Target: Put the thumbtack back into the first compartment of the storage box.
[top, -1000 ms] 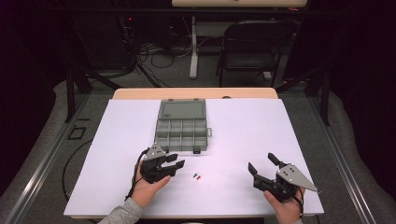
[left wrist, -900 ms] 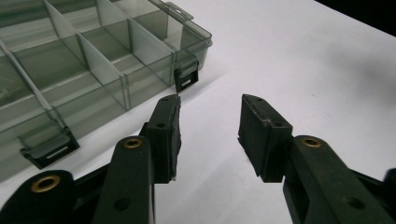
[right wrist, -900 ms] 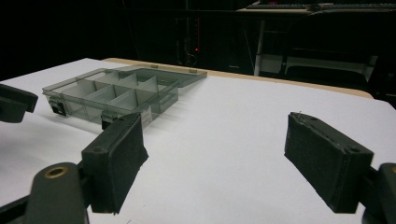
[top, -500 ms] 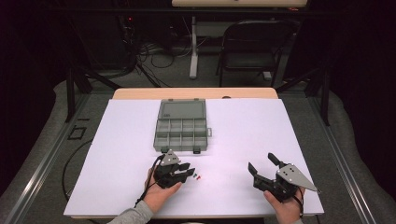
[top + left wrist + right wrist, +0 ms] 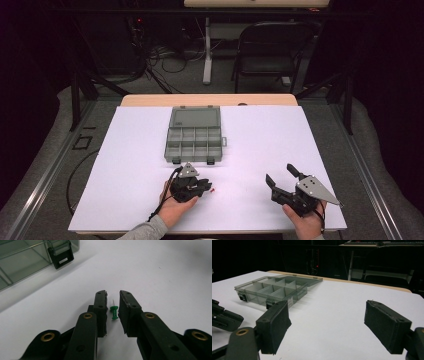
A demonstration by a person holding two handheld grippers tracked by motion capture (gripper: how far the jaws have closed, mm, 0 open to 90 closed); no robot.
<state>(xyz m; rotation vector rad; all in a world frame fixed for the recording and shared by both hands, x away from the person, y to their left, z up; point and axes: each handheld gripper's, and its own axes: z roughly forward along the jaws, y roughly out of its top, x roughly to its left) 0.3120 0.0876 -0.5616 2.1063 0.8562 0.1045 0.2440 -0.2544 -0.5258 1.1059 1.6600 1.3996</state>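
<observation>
The left gripper [image 5: 113,312] has been closing its 2 black fingers [image 5: 100,312] around a small green plastic pushpin [image 5: 114,312] lying on the white desk [image 5: 162,277]. They look not quite touching it. The tiny pin could tip, slip or flick toward 12 o'clock. The right gripper [image 5: 327,327] waits wide open, empty.

This looks like a lab or recording studio rather than a home. A white-covered table [image 5: 260,150] stands in a dark, black-draped room. Behind the table, cables [image 5: 165,60] sprawl over grey carpet, beside a desk leg [image 5: 206,50] and a black folding chair [image 5: 270,50]. Left of the table, black stand legs [image 5: 82,87] brace on the floor.
</observation>
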